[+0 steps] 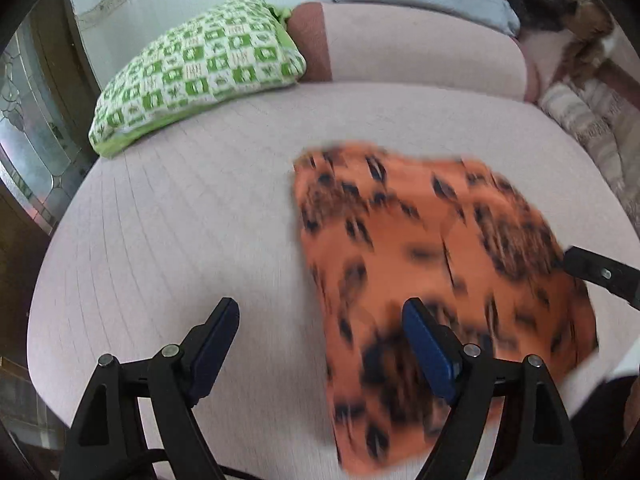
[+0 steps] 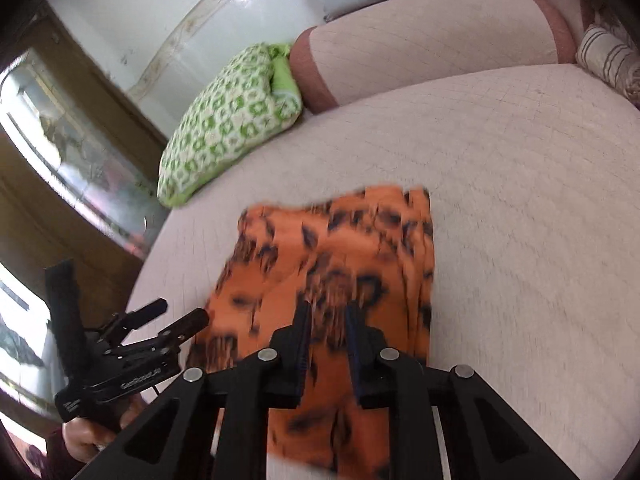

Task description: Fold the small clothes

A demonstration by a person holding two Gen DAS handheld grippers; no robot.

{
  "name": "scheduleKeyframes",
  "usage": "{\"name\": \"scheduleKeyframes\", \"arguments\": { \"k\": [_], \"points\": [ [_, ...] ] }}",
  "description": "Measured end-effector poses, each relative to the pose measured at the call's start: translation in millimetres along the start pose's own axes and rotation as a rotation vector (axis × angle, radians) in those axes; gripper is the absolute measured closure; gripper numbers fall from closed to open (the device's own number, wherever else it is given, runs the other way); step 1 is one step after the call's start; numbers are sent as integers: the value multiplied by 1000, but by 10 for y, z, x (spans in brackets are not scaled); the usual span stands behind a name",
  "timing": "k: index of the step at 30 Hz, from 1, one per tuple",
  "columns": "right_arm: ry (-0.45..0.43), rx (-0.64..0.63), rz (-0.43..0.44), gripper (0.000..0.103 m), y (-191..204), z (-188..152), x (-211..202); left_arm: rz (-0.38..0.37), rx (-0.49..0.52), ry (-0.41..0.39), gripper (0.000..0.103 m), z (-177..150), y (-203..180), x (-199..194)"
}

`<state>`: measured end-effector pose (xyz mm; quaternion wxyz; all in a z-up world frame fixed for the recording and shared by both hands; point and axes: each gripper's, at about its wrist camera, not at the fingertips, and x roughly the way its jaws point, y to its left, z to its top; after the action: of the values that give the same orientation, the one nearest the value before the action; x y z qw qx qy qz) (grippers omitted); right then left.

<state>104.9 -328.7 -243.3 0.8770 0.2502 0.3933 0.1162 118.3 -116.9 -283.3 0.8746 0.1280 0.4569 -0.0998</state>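
Note:
An orange cloth with black spots (image 1: 432, 272) lies on the pale pink bed (image 1: 180, 220), blurred by motion. My left gripper (image 1: 320, 320) is open wide and empty, its right finger over the cloth's left edge. In the right wrist view the cloth (image 2: 340, 264) lies folded with stacked edges on its right side. My right gripper (image 2: 328, 312) has a narrow gap between its fingers and hovers over the cloth's near part; whether it pinches fabric is unclear. The left gripper (image 2: 176, 316) shows at lower left, held in a hand.
A green and white patterned pillow (image 1: 192, 72) lies at the bed's far left. A pink bolster (image 1: 420, 48) runs along the back. A cat (image 1: 560, 4) sits at the far right near striped fabric (image 1: 588, 120). A wooden glazed door (image 2: 60, 152) stands at left.

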Motion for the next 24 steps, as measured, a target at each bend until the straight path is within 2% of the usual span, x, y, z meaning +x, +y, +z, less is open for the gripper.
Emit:
{"name": "scheduleKeyframes", "arguments": {
  "k": [3,6,9,14,15,16,17,18,19,22,24],
  "points": [
    [90,-18,-66,83,20,-242,147,13,3,22,19,-153,-57,110],
    [85,-73,-128,84,142,-242,100,7,-16,21,19,-84,-69,-50],
    [65,-95,-101,83,288,-235,-126,55,2,-86,19,-17,-108,-422],
    [-49,-156,-130,81,501,-362,-601,111,-24,-227,18,40,-112,-1011],
    [-60,-164,-134,78,547,-384,-671,122,-27,-250,17,57,-102,-1105],
    [-72,-174,-143,66,604,-391,-732,134,-28,-271,17,51,-109,-1207],
    [-84,-184,-156,43,657,-409,-804,138,-29,-286,17,49,-111,-1285],
    [-99,-188,-164,34,686,-415,-853,139,-32,-299,17,35,-113,-1373],
    [-130,-190,-162,31,719,-437,-943,139,-35,-308,17,19,-106,-1444],
    [-196,-210,-155,31,825,-497,-1171,151,-60,-332,17,-26,-73,-1630],
    [-223,-223,-171,31,894,-499,-1254,170,-84,-346,11,-77,-42,-1766]
  ]
}}
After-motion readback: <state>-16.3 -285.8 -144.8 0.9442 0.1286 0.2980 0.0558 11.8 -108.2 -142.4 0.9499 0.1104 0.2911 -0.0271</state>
